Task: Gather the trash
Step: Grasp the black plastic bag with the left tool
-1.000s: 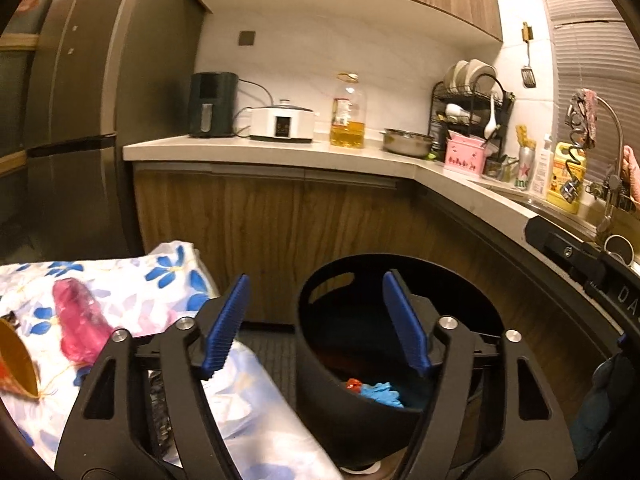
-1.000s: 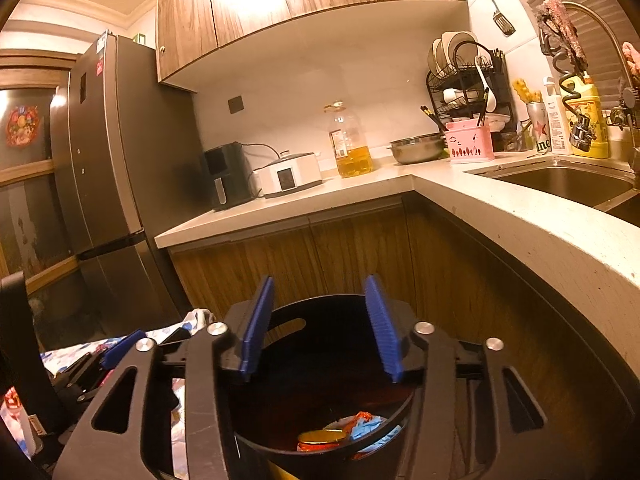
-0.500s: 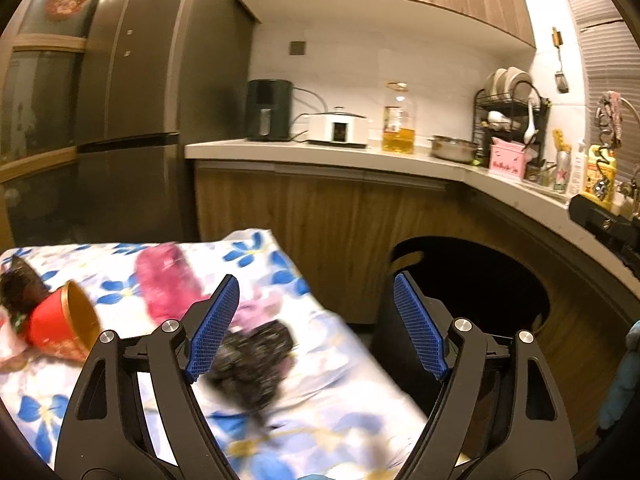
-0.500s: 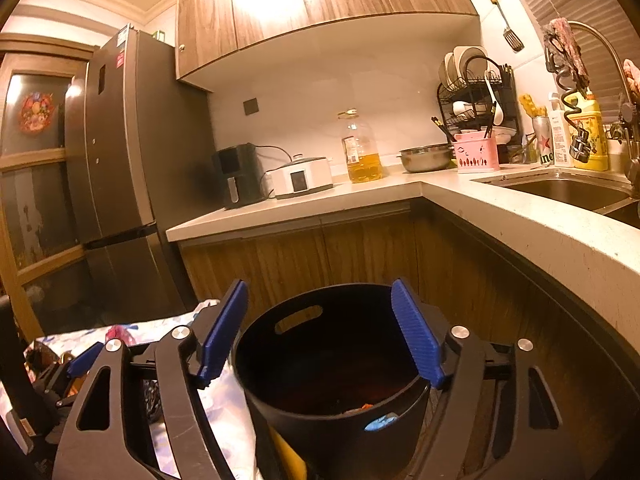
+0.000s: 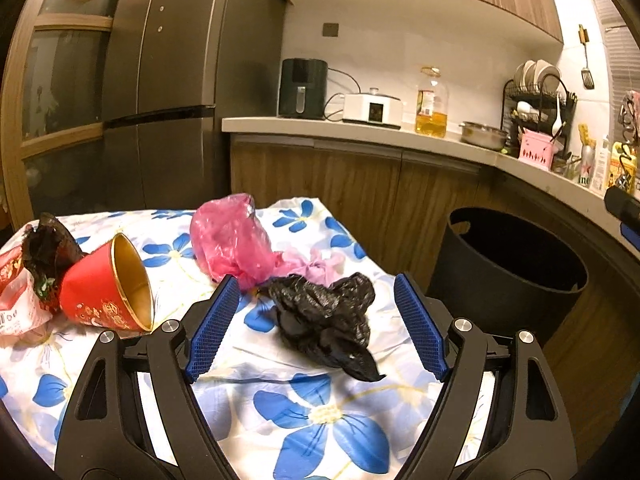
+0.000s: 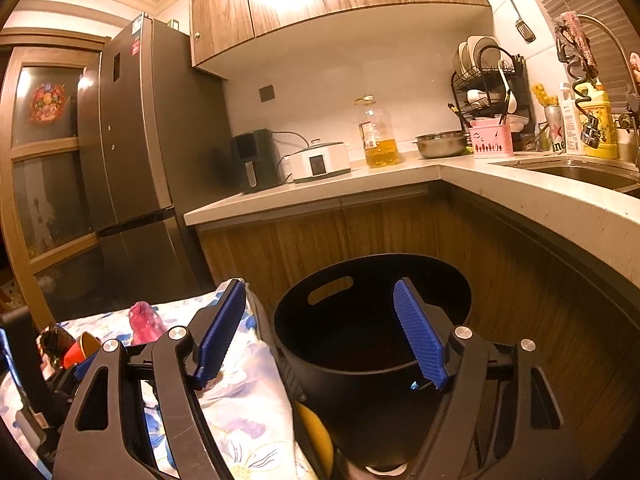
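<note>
Since the earlier frames, the left gripper had swung away from the black bin and over the surface covered by a floral cloth, so that the crumpled black bag now lay between its fingers. Those fingers were spread wide, empty, and apart from the bag on both sides. The right gripper had risen slightly relative to the bin, and less of the bin's contents was visible than before.

Left wrist view: the black bag rested on the cloth near the surface's right edge. A pink plastic bag lay just behind it, with a paler pink crumpled piece beside that. A red paper cup with a gold lining lay on its side at the left, mouth toward the camera, touching a dark wrapper and a red-and-white packet. The bin stood on the floor just right of the surface, against the wooden cabinets.

Right wrist view: the right gripper hovered above the bin's near rim with its fingers spread and holding nothing. A small blue scrap showed inside the bin; the rest of the interior was too dark to make out. A yellow object sat between bin and cloth edge; its identity could not be determined.
</note>
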A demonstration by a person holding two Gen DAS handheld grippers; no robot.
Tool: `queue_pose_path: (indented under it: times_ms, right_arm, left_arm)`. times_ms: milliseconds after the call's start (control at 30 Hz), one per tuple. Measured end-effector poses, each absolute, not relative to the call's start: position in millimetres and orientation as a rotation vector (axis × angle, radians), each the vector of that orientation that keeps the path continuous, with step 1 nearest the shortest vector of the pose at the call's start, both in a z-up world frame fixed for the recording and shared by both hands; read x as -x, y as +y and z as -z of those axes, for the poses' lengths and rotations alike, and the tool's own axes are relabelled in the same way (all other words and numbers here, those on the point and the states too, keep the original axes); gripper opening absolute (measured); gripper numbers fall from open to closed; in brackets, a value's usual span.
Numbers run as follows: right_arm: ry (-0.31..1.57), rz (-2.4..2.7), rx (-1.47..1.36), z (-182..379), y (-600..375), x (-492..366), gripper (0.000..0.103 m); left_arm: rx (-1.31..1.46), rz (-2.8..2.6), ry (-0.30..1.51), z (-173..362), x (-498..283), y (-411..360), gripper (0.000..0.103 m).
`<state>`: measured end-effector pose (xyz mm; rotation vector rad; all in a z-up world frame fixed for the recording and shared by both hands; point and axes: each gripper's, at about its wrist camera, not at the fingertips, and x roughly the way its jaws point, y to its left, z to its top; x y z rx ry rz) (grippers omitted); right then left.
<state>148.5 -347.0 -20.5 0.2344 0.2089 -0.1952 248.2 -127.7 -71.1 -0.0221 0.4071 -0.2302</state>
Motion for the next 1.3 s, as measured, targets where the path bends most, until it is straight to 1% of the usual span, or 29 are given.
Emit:
queue_pose_path:
  times_ms: [300,400,467,500,567,600,667,700,967,1067,1300]
  right_arm:
    - [0.212,0.183,-0.224,21,-337,-153,0.075]
    - [0.216,0.180,-0.217,21,-334,-155,0.075]
    - [0.218,0.178,-0.214,22,-333,-158,0.075]
    - [0.221,0.176,-0.213,22,-332,-159,0.075]
    - [0.226,0.175,-0.210,22,-330,-161,0.075]
    - [0.228,0.173,-0.207,23,-329,-162,0.075]
    - [0.232,0.170,-0.201,23,-326,-164,0.075]
    - [0.234,0.168,-0.198,23,-324,-165,0.075]
    - [0.253,0.141,-0.180,26,-308,-177,0.075]
    - [0.263,0.125,-0.170,28,-298,-182,0.075]
    - [0.290,0.085,-0.153,35,-274,-201,0.075]
  left_arm:
    - [0.015,0.241,0.475,84,-274,-131,0.078]
    - [0.014,0.246,0.510,89,-286,-131,0.072]
    - [0.011,0.245,0.534,92,-292,-134,0.064]
    - [0.010,0.247,0.548,94,-294,-134,0.061]
    - [0.007,0.257,0.575,99,-299,-136,0.052]
    - [0.004,0.258,0.588,102,-300,-136,0.050]
    - [0.008,0.264,0.601,105,-303,-136,0.043]
    - [0.013,0.267,0.609,106,-304,-135,0.041]
    - [0.040,0.293,0.595,107,-296,-125,0.020]
    - [0.067,0.293,0.563,101,-287,-116,0.015]
    - [0.121,0.278,0.470,76,-251,-83,0.015]
